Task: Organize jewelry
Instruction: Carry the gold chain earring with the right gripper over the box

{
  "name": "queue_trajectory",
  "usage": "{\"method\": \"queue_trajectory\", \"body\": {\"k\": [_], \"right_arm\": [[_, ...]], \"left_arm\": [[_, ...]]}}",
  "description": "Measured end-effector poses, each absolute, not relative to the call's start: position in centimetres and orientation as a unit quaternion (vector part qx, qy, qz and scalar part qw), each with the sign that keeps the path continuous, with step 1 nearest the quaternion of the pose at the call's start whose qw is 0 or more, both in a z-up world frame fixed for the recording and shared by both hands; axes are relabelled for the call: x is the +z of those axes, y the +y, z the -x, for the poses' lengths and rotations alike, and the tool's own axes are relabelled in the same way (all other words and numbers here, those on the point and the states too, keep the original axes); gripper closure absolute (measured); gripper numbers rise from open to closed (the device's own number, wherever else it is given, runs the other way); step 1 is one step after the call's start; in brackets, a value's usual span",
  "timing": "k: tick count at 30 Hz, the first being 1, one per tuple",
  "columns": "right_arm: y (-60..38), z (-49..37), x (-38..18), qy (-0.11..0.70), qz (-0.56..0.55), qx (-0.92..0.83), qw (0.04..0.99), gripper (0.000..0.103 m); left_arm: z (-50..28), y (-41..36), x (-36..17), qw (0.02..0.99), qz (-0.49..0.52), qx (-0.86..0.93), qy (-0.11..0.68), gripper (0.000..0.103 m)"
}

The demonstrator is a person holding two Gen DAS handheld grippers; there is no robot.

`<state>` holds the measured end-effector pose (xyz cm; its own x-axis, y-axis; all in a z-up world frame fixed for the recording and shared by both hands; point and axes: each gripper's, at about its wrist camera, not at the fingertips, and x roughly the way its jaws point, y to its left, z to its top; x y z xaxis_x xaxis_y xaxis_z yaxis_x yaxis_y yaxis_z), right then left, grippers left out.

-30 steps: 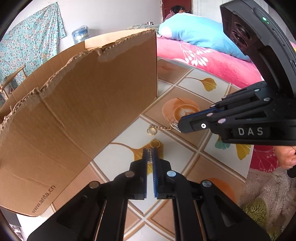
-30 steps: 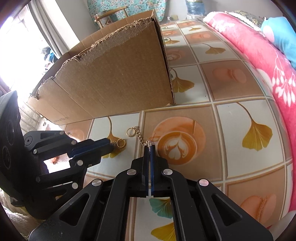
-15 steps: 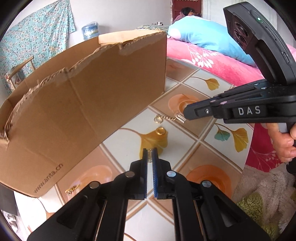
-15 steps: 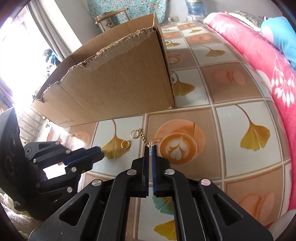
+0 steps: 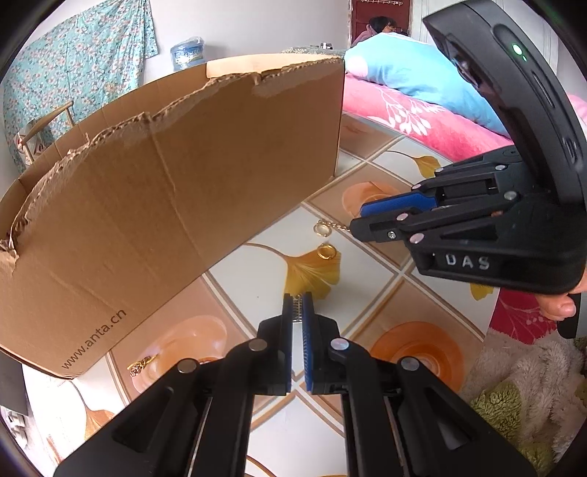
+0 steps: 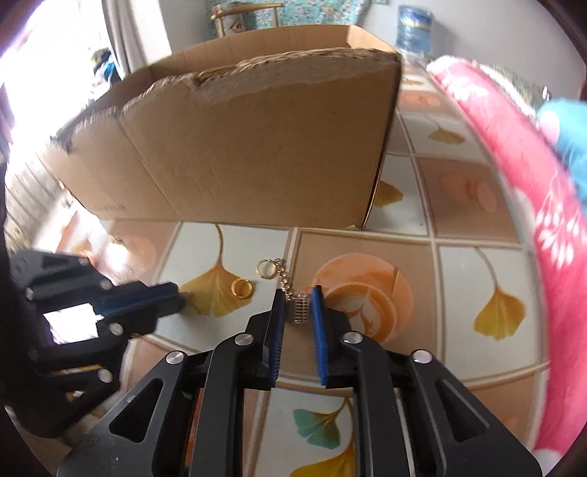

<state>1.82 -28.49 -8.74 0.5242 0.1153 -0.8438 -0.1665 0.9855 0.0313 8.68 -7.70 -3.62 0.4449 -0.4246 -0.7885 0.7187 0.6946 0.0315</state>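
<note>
A gold chain with a ring and a small silver charm [image 6: 300,312] lies on the patterned table; its ring end shows in the left wrist view [image 5: 323,229]. A loose gold ring [image 6: 241,286] lies beside it, also in the left wrist view [image 5: 326,252]. My right gripper [image 6: 298,306] is open, its jaws on either side of the charm. My left gripper [image 5: 298,304] is shut on a small ridged silver piece [image 5: 298,304] and is held above the table, short of the ring. A torn cardboard box [image 5: 176,190] stands behind the jewelry.
Another gold piece [image 5: 141,367] lies near the box's front corner. A pink bed [image 6: 532,176] with a blue pillow [image 5: 414,77] runs along the right. A fluffy rug [image 5: 521,385] lies at the table's right edge. A chair [image 6: 242,14] stands behind the box.
My right gripper has opened and let go of the chain's charm, which now lies on the table between its jaws. My left gripper has drawn back from the ring, still shut on its piece.
</note>
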Motion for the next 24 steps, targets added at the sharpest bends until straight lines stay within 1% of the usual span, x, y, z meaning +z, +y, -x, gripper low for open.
{"method": "queue_trajectory", "body": {"k": [2,7,8,15,21,24], "right_arm": [[-28.3,-1.8,-8.7,0.482,0.023,0.081,0.872,0.098],[-29.1,-2.0,-8.4,0.481,-0.013,0.083,0.873,0.098],[-30.7,-2.3,-7.9,0.480,-0.018,0.085,0.873,0.098],[-32.7,-1.0,-5.1,0.453,-0.034,0.083,0.887,0.098],[-33.0,0.6,-1.5,0.412,-0.043,0.093,0.906,0.098],[-32.0,0.8,1.2,0.372,-0.036,0.110,0.921,0.098]], "left_arm": [[-8.7,-7.7,-3.6,0.830,-0.183,-0.345,0.398,0.099],[-8.8,-7.3,-3.6,0.832,-0.175,-0.344,0.398,0.099],[-8.9,-7.2,-3.5,0.833,-0.172,-0.344,0.398,0.099],[-8.8,-6.5,-2.4,0.842,-0.165,-0.337,0.387,0.099],[-8.4,-5.3,0.8,0.859,-0.151,-0.333,0.358,0.099],[-8.5,-4.0,3.9,0.868,-0.119,-0.342,0.339,0.099]]}}
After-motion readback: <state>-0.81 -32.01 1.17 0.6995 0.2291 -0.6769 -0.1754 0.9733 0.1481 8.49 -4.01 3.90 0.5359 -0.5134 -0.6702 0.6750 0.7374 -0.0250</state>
